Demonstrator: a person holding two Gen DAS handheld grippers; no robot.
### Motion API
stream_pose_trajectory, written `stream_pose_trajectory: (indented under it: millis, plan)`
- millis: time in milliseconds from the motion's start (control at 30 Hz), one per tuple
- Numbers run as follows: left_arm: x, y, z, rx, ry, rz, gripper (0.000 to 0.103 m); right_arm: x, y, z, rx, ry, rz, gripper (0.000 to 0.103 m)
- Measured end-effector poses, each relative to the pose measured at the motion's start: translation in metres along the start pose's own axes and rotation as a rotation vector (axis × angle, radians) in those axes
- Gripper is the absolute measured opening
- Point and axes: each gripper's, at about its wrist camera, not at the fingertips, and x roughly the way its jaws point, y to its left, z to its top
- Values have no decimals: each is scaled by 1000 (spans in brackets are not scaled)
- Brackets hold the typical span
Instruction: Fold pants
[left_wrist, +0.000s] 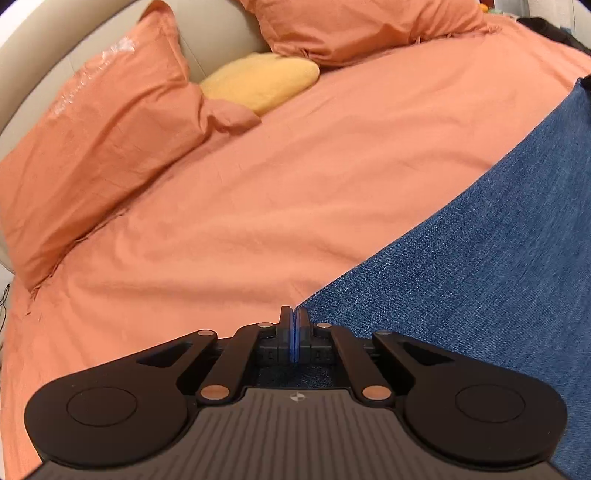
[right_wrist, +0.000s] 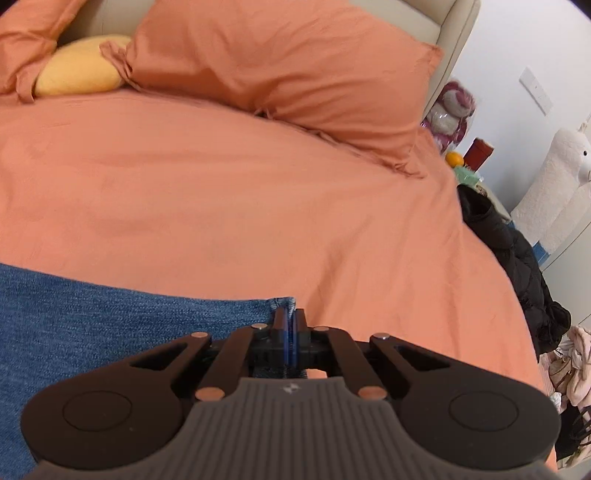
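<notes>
So the jeans (left_wrist: 480, 240) are lying flat on the bed (left_wrist: 295, 166), over the orange cover. In the left wrist view the denim fills the lower right and its edge runs diagonally from the tool up toward the top right corner, so the long axis seems to run across the bed between the two tools rather than toward the pillows (left_wrist: 99, 140). In the right wrist view the same jeans (right_wrist: 110, 317) come in from the left and end at a hemmed corner right at the tool tip.

Left tool (left_wrist: 294, 317): fingers pressed together, sitting right on the corner of the denim. It looks like it's pinching the fabric edge, though the pads hide the contact, so I'm not 100% on that. Right tool (right_wrist: 290, 318): also squeezed shut, with the stitched hem tucked between the fingers.

Between the pillows there's a yellow cushion (left_wrist: 262, 83).

Writing: nothing readable on the jeans. Only mark I can spot is a tiny pale logo on each tool body, too small to make out.
</notes>
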Motion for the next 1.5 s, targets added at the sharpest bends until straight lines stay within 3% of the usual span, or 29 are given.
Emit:
stream_pose_trajectory:
  millis: [300,400,533,700,900,1133,1167,1233,1267,1400,1500]
  plan:
    - [27,-7,0,-18,75,4,2,31,7,-2,13,24,20,0]
    - [26,-4,8,-32,81,23,11,22,-6,0,75,13,54,26]
    - [6,-3,14,-56,62,19,20,-1,-29,-7,159,21,103,30]
    - [-28,-17,17,-78,33,-42,20,-40,-70,-39,319,35,166,34]
    - [-59,-59,19,-36,25,-108,20,-68,-105,-100,556,93,258,35]
    - [-72,-92,17,-22,77,-111,20,-56,-111,-134,787,126,378,34]
    - [-73,-93,16,-26,85,-110,20,-50,-110,-135,816,132,387,31]
    - [-78,-95,15,-26,92,-109,20,-46,-112,-134,850,119,390,9]
    - [-80,-96,14,-22,94,-108,20,-49,-115,-131,865,88,416,8]
    - [-82,-95,10,-21,106,-98,20,-96,-115,-100,707,-120,445,1]
    - [-73,-95,7,-42,134,-98,20,-92,-110,-93,646,-40,370,0]
